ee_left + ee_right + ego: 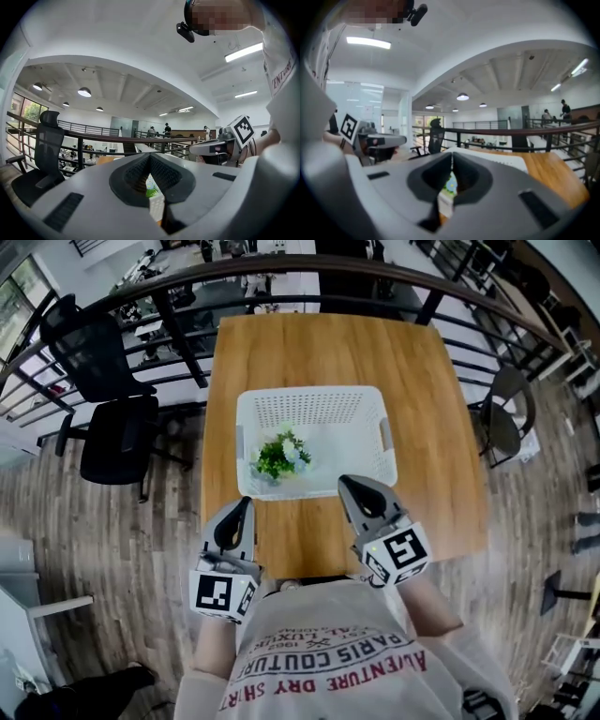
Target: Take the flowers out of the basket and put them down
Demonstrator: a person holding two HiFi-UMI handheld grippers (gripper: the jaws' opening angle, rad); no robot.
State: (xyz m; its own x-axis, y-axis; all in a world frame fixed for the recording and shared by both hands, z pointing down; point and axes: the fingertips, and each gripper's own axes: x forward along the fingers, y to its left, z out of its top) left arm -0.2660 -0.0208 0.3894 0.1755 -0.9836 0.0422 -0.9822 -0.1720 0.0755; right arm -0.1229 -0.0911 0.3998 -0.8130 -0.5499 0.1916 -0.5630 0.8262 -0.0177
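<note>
A white perforated basket (323,409) sits in the middle of the wooden table (422,409). A small bunch of green and pale flowers (280,457) lies in its near left corner. My left gripper (246,502) hovers just short of the basket's near left rim, jaws together with nothing in them. My right gripper (344,482) is level with the near right rim, also shut and empty. In the left gripper view the flowers (151,191) peep through the gap under the closed tips (149,155). The right gripper view shows the flowers (450,184) below its closed tips (452,154).
A black office chair (111,409) stands left of the table. A dark railing (281,273) curves behind the table's far edge. Another chair (506,418) is at the right. Bare tabletop lies on both sides of the basket and in front of it.
</note>
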